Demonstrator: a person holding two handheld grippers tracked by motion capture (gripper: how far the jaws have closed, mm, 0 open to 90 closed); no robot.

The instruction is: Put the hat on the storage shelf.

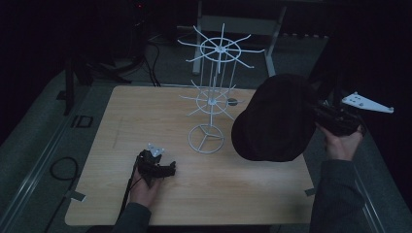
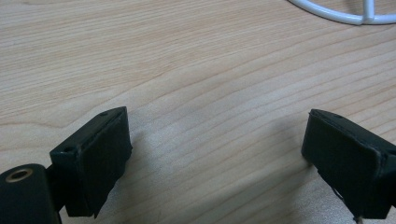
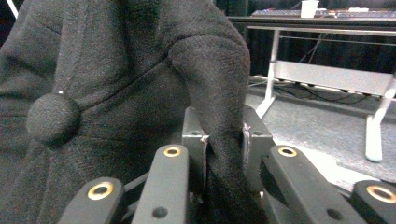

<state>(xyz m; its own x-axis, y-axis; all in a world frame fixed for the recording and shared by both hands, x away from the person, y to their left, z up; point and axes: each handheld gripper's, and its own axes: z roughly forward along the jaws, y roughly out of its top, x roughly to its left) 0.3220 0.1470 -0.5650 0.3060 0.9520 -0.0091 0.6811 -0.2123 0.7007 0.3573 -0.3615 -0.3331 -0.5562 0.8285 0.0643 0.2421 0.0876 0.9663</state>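
A black woollen cap (image 1: 274, 119) with a round top button hung above the tabletop's right edge, beside a white wire rack (image 1: 213, 92).

The high view is dim with black surroundings, while both close views are brighter, softly lit and slightly blurred.

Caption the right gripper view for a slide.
Right gripper pinches a fold of a black knit cap with a top button, white-legged tables behind.

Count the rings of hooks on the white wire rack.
2. The upper ring tops the rack; the lower ring sits partway down the pole. The bottom hoop is only its base.
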